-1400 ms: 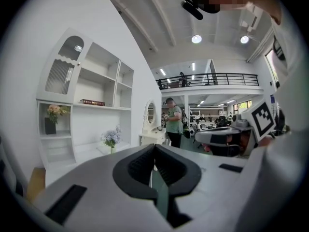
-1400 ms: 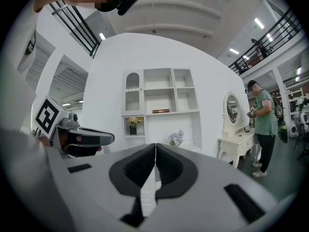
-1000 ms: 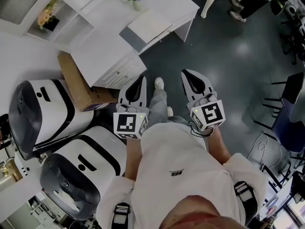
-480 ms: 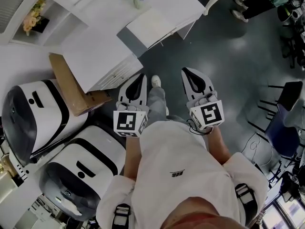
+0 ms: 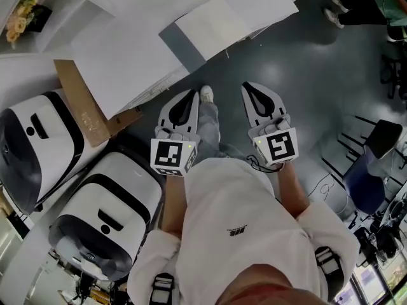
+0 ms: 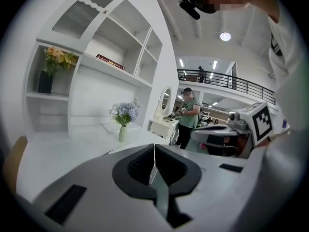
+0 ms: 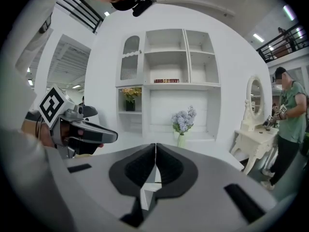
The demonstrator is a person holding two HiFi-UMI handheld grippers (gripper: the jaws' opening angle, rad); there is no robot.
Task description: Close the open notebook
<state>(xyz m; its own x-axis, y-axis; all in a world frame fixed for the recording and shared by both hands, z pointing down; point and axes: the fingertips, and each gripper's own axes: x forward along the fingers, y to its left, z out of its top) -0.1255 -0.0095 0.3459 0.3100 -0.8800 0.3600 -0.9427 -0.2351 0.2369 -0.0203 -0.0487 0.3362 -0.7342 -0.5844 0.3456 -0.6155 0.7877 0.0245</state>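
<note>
far on the white desk (image 5: 121, 62) lies the open notebook (image 5: 210, 23); left gripper (image 5: 189, 96) and right gripper (image 5: 250, 89), clenched empty, hang waist-high, likely because it's beyond reach.

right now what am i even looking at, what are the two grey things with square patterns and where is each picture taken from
There is no robot here. A person in a white top holds a tool in each hand: the left tongs and the right tongs. The patterned cubes are part of those tools. The top-down picture comes from a camera on the person's head. The other two come from cameras riding on each tool, looking along its tongs. Both tongs are shut and hold nothing. Ahead stands a white desk with a vase of flowers and a flat white and grey thing, probably the open notebook. Neither tool touches it.
</note>
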